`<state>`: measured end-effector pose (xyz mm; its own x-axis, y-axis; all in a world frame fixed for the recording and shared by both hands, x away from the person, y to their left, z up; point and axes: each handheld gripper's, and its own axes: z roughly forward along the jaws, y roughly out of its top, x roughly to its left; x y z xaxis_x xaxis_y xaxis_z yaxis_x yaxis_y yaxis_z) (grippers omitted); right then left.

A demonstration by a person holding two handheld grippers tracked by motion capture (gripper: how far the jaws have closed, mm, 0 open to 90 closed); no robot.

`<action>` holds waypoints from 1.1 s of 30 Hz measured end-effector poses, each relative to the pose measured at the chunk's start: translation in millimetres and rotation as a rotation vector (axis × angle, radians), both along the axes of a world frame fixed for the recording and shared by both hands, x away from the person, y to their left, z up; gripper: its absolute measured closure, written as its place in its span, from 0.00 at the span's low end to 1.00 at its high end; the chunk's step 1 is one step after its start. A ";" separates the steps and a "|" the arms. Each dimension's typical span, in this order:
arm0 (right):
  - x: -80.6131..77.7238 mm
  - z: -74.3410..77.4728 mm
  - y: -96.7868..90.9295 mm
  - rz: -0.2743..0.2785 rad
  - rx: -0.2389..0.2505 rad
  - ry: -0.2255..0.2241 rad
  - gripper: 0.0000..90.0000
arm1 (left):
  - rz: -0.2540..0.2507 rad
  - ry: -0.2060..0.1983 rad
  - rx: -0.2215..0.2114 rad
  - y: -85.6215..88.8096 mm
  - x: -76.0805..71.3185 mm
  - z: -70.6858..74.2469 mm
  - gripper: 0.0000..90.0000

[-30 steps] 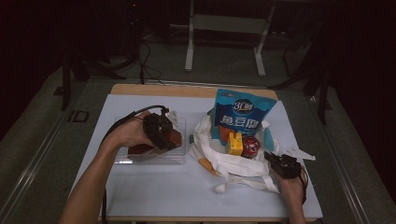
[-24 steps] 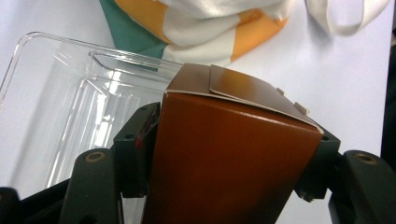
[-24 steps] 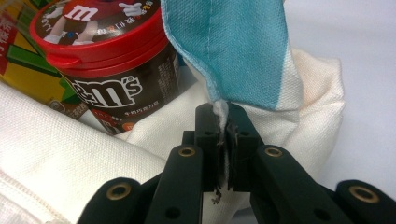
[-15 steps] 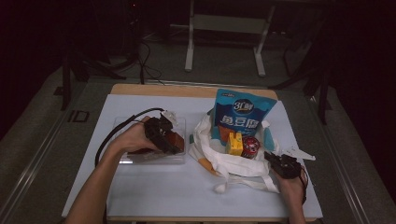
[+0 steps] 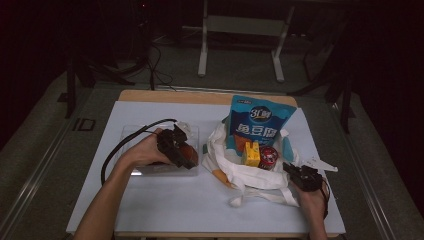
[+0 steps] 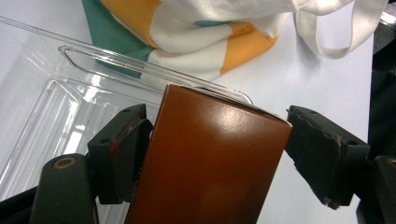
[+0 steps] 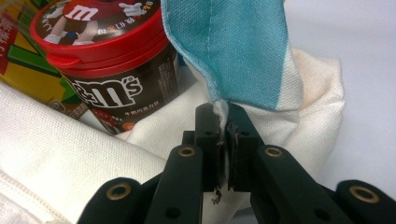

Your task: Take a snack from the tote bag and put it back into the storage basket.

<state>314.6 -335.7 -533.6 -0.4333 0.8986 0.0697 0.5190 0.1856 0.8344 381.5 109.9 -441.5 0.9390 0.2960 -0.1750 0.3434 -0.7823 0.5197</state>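
My left gripper (image 5: 181,151) is shut on a glossy brown box (image 5: 189,156) over the right end of a clear plastic tray (image 5: 134,136). In the left gripper view the brown box (image 6: 210,158) stands between the jaws of the left gripper (image 6: 217,112), above the tray (image 6: 42,107). A white cloth bag (image 5: 250,176) with teal and orange patches lies at the centre right. My right gripper (image 5: 294,171) pinches its near right edge. In the right gripper view the right gripper (image 7: 223,113) is shut on the bag's cloth hem (image 7: 219,106).
Inside the bag are a blue snack pouch (image 5: 258,125), a yellow carton (image 5: 251,154) and a red-lidded m&m's tub (image 5: 269,158), the tub (image 7: 107,60) close to my right jaws. White handles (image 6: 336,32) trail over the pale table cover (image 5: 170,205).
My left gripper has moved right with the brown box, from the middle of the tray to its right end. The right gripper has stayed put on the bag.
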 end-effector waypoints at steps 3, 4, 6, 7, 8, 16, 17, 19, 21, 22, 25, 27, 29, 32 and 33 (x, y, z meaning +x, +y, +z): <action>0.0 0.0 -0.1 0.000 0.001 0.001 0.94 | -0.009 0.003 0.006 -2.6 0.6 -1.1 0.22; 0.0 0.0 -0.1 0.000 0.002 0.001 0.94 | -0.007 0.005 0.000 -2.9 0.8 -1.1 0.22; 0.0 0.0 -0.2 0.000 0.002 0.001 0.94 | -0.008 0.002 -0.012 -3.1 0.5 0.0 0.22; 0.0 0.0 -0.2 0.000 0.002 0.001 0.94 | -0.010 0.006 -0.020 -3.3 0.4 0.7 0.22; 0.0 0.0 -0.2 0.000 0.003 0.001 0.94 | -0.010 0.006 -0.020 -3.3 0.4 0.7 0.23; 0.1 0.0 -0.5 0.002 0.004 0.001 0.94 | -0.027 -0.025 -0.061 -5.4 -1.3 8.0 0.24; 0.1 0.0 -0.5 0.002 0.005 0.002 0.94 | -0.028 -0.027 -0.065 -5.3 -1.2 8.4 0.24; 0.1 0.0 -0.5 0.002 0.005 0.002 0.94 | -0.027 -0.042 -0.070 -5.6 -1.5 10.1 0.24; 0.2 0.0 -0.8 0.003 0.005 0.003 0.94 | -0.031 -0.043 -0.080 -5.5 -1.8 11.3 0.25; 0.1 0.0 -0.8 0.003 0.005 0.002 0.94 | -0.033 -0.045 -0.083 -5.6 -1.9 11.9 0.25; 0.1 -0.1 -0.4 0.003 0.002 -0.001 0.94 | -0.032 -0.052 -0.099 -5.0 -2.4 13.7 0.25; 0.1 -0.1 -0.5 0.003 0.003 -0.001 0.94 | -0.032 -0.052 -0.099 -5.0 -2.4 13.7 0.25; 0.1 -0.1 -0.5 0.003 0.003 -0.001 0.94 | -0.026 -0.064 -0.124 -3.3 -2.7 16.8 0.25; 0.1 -0.1 -0.5 0.003 0.003 -0.001 0.94 | -0.020 -0.082 -0.146 -2.6 -4.2 20.2 0.27; 0.1 -0.1 -0.6 0.003 0.004 -0.001 0.94 | -0.015 -0.093 -0.153 -2.4 -4.6 21.5 0.28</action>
